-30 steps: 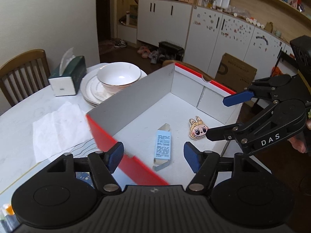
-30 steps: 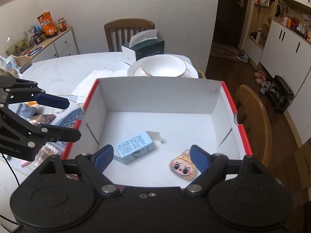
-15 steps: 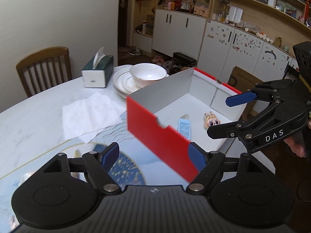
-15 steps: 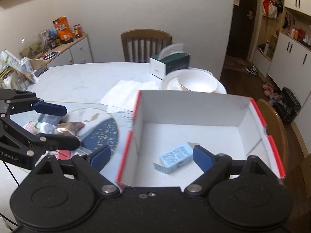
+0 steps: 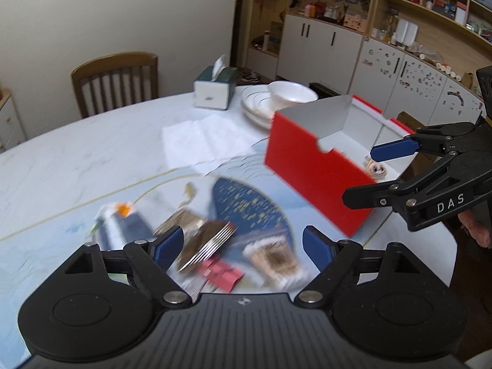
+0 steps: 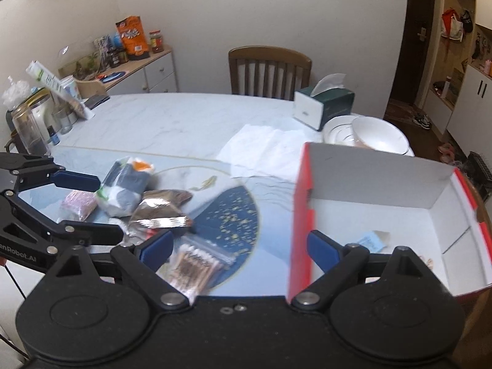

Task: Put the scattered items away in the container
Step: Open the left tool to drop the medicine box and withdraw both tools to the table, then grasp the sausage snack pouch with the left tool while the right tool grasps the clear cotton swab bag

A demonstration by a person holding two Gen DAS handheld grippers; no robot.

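Two grippers, jaws opening and empty, above the scattered packets.
Left gripper [image 5: 243, 244] and right gripper [image 6: 238, 244] crowd one heap; the foil packet [image 6: 161, 212] or swab bag [image 6: 196, 266] could slip or get knocked. Red box [image 6: 303, 215] sits at the marble table's [image 6: 184, 123] right edge; chair, cupboards beyond.

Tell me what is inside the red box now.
Inside the red box lie a small blue carton and a cartoon-face charm. The near wall and the right gripper hide part of the floor.
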